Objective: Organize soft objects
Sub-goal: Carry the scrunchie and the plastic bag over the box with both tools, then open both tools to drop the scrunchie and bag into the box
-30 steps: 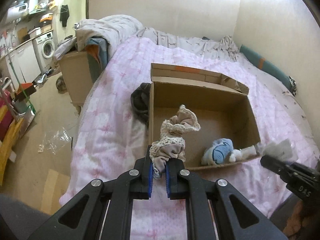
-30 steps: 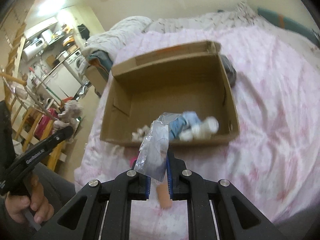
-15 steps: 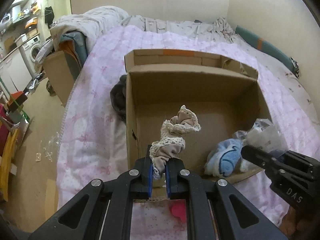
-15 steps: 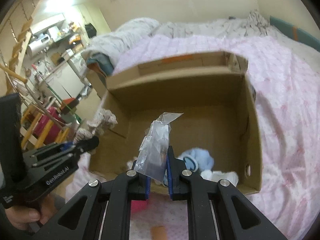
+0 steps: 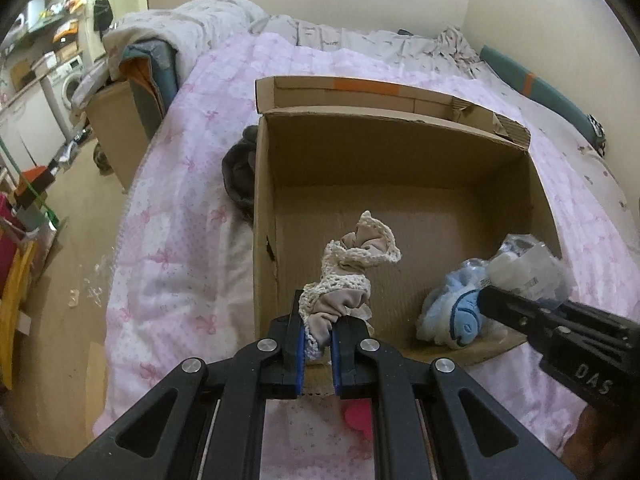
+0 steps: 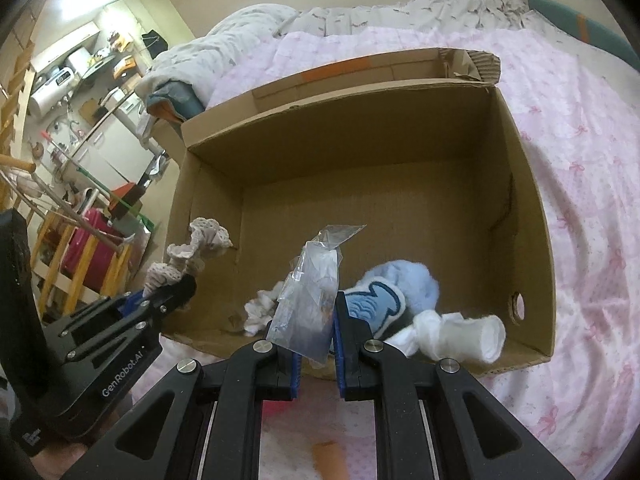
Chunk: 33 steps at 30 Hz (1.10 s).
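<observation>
Both grippers now closer over box (image 6: 532, 216), angled down.

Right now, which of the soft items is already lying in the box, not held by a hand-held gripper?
The blue plush toy lies on the cardboard box floor. The lace-trimmed scrunchie and clear plastic packet are each clamped in a hand-held gripper.
</observation>
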Each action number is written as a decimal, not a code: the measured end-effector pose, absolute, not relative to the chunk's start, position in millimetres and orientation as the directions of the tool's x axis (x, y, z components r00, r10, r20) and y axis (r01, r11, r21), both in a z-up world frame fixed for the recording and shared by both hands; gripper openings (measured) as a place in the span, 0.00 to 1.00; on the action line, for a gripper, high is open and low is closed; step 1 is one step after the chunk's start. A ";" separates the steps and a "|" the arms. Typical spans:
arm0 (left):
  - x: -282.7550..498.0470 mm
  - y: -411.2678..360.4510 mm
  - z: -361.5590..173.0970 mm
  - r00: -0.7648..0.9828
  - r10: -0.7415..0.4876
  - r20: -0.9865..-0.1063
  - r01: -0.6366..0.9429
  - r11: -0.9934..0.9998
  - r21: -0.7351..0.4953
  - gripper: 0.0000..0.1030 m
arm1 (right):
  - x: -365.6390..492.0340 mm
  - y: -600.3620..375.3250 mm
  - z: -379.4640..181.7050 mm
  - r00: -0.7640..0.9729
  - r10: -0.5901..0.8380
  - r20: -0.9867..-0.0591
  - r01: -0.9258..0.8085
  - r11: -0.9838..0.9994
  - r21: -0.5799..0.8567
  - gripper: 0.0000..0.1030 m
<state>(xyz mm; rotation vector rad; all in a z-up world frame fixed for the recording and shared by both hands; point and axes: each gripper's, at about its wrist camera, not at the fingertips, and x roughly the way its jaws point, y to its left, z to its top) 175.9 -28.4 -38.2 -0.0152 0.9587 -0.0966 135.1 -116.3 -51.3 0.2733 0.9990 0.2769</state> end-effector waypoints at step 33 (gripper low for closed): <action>169.6 -34.5 -38.1 0.564 -0.085 -0.821 0.104 0.994 -0.032 0.35 | 139.2 -118.3 -60.1 0.484 0.351 -0.801 -0.083 0.930 0.358 0.14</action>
